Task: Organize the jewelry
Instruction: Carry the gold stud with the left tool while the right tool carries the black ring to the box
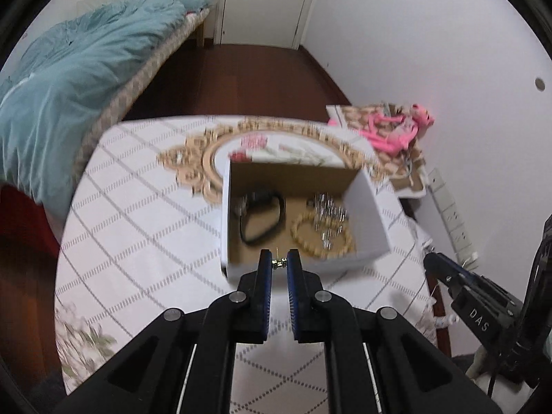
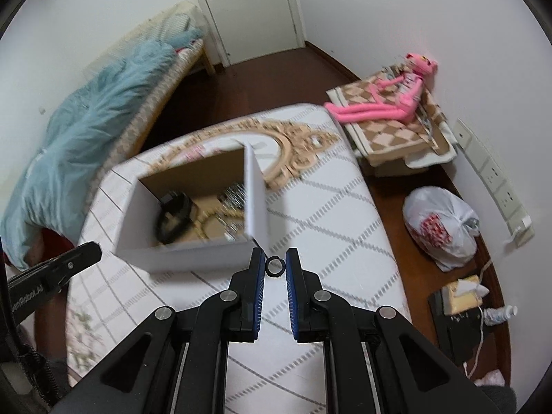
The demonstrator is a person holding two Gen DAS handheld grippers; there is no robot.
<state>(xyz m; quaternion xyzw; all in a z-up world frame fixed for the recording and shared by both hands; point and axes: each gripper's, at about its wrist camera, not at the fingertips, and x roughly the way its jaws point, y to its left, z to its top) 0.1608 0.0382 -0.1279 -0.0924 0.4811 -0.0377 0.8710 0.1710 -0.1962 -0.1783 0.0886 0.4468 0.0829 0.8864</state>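
A white cardboard box point(image 1: 232, 207) with a brown inside sits on the table; it also shows in the right wrist view point(image 2: 179, 258). Inside lie a black band point(image 1: 265, 217), a gold bead bracelet point(image 1: 321, 241) and a silver sparkly piece point(image 1: 327, 210). My left gripper point(image 1: 279, 262) is shut on a small gold earring point(image 1: 278, 263), held above the box's near rim. My right gripper point(image 2: 275, 265) is shut on a dark ring point(image 2: 275, 266), just right of the box's near corner, above the cloth.
The table wears a white cloth with grey diamond lines point(image 2: 327, 214) and a gold-framed oval mirror point(image 1: 207, 158) behind the box. A pink plush toy point(image 2: 379, 107) lies on a side box. A bed point(image 1: 69, 86) stands left. A plastic bag point(image 2: 438, 227) sits on the floor.
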